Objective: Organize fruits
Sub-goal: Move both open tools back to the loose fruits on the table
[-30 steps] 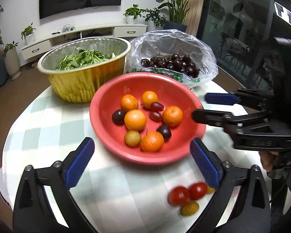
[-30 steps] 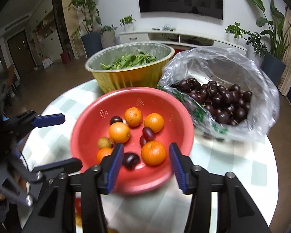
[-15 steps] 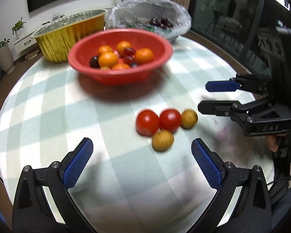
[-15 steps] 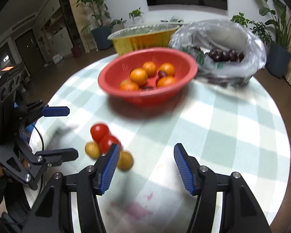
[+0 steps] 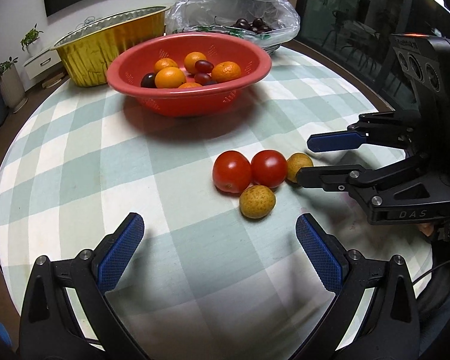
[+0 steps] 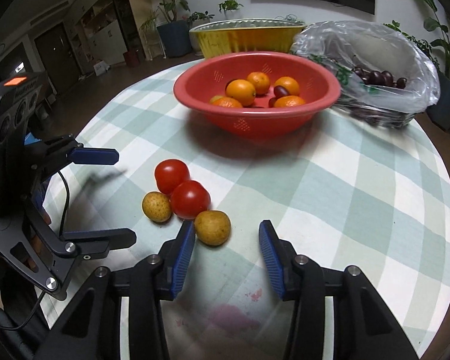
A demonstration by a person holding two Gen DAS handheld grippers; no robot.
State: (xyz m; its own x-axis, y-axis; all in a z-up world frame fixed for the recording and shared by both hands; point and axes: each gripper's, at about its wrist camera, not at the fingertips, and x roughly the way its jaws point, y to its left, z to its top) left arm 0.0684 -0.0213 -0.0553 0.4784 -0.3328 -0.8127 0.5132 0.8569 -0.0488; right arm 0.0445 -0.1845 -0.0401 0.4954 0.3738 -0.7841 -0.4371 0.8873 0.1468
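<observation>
The right claw (image 6: 226, 241) is closing around the small round yellow-brown fruit (image 6: 212, 227) but not squeezing yet, and the left claw (image 5: 219, 234) is wide open and empty, so the fruit could roll away on the checked surface (image 6: 345, 198) if bumped

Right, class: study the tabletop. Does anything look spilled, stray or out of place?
Yes. Two tomatoes and two small yellow-brown fruits lie loose on the checked cloth, outside the red bowl. A pinkish stain marks the cloth near the right tongs.
</observation>
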